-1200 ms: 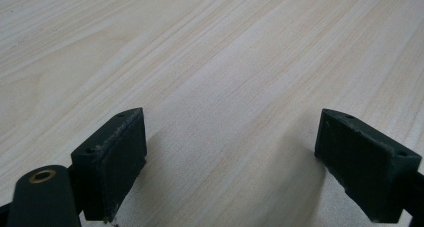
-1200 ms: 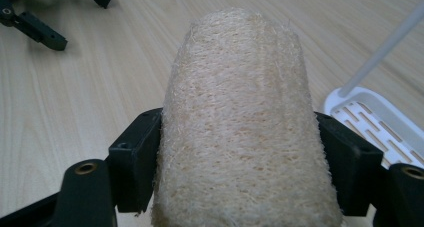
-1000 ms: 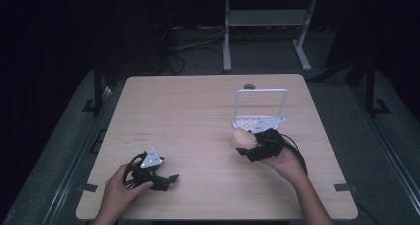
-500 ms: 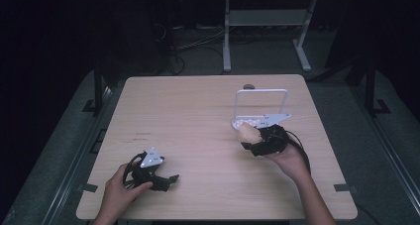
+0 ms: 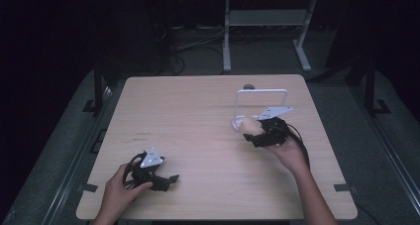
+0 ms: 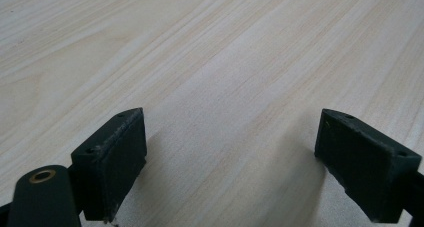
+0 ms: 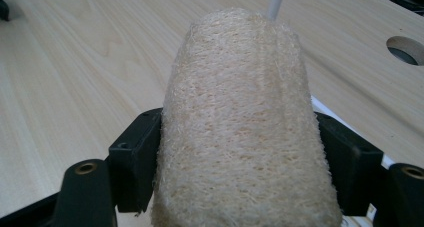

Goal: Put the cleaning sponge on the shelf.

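Right gripper (image 5: pixel 253 132) clamping a loofah sponge (image 5: pixel 249 125) beside the white wire rack (image 5: pixel 261 92) near the table's (image 5: pixel 188 111) right edge, left gripper (image 5: pixel 168 179) resting wide open and holding nothing near the front-left corner

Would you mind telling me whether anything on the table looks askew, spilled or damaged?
Nothing stands out. The loofah sits intact between the right gripper fingers, beside the upright white wire rack. The left gripper rests open on the table.

Dim room, grey floor (image 5: pixel 346 106), wooden table (image 5: pixel 198 116).
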`<state>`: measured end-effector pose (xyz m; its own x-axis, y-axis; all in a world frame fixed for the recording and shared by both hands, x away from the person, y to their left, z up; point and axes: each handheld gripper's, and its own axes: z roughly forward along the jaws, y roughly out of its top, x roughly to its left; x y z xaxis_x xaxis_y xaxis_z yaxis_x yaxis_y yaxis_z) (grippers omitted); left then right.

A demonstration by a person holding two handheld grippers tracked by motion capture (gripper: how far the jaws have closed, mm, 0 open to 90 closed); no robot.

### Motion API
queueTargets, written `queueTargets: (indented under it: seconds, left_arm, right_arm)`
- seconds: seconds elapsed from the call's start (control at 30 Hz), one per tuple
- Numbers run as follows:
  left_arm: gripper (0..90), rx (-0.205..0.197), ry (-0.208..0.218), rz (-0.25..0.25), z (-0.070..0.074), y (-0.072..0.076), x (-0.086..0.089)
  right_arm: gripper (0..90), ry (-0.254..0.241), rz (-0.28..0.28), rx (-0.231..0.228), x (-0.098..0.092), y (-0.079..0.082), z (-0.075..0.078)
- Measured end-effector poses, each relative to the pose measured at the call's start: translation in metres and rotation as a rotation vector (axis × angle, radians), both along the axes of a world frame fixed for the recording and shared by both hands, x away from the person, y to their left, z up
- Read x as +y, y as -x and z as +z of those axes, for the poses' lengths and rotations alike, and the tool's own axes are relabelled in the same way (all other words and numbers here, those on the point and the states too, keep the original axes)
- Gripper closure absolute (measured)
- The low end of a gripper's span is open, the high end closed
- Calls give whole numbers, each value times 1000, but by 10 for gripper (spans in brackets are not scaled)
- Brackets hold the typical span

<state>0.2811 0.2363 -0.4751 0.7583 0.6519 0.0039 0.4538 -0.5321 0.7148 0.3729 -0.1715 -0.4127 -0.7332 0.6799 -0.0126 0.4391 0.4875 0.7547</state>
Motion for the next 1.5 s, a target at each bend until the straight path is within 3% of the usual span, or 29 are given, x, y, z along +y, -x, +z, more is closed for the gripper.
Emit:
queueTargets:
  seconds: [0.63,1.5]
  left_arm:
    - [126,-2,4,2,0,0,0]
    - [126,0,2,1,0,0,0]
  right_arm:
    - [274,-1,-48,10,0,-27,-4]
    - [273,25,-110,61,3,-53,-37]
